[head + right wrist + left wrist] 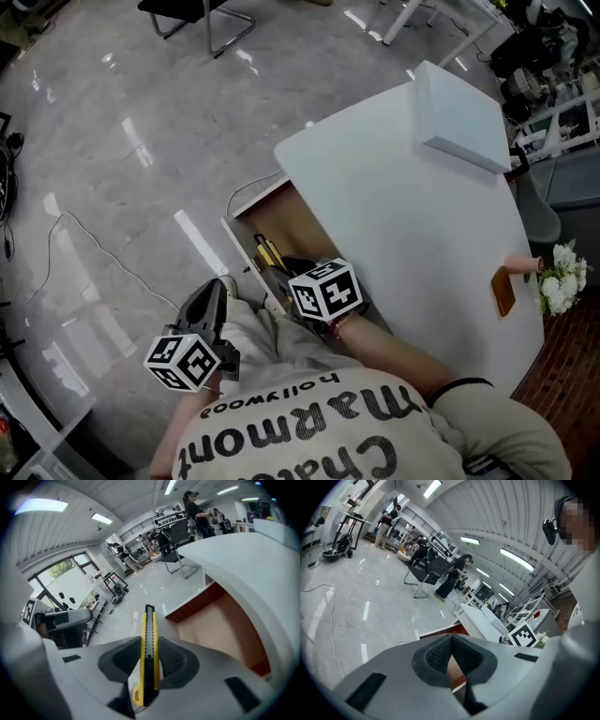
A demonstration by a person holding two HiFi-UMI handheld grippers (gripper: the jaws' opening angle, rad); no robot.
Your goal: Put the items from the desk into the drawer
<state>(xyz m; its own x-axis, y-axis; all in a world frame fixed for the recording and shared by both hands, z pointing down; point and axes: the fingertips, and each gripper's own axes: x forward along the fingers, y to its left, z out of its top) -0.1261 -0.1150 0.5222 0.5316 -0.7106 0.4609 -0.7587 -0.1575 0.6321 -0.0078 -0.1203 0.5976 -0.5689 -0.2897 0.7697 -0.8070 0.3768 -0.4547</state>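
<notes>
The white desk [403,216] has its drawer [302,227] pulled out at the left, with the wooden inside showing. My right gripper [284,269] hangs over the drawer, shut on a yellow utility knife [268,251]. In the right gripper view the knife [149,620] stands upright between the pads of that gripper [149,641], with the drawer's brown inside [225,620] to its right. My left gripper [216,289] is lower left of the drawer, over the floor. In its own view the left gripper [451,640] has its jaws shut on nothing, and the drawer's edge [452,631] lies just beyond.
On the desk lie a white box [459,117] at the far end, a brown flat item [503,292] and white flowers [562,279] near the right edge. A cable [84,244] runs over the grey floor at the left. A black chair [202,19] stands far off.
</notes>
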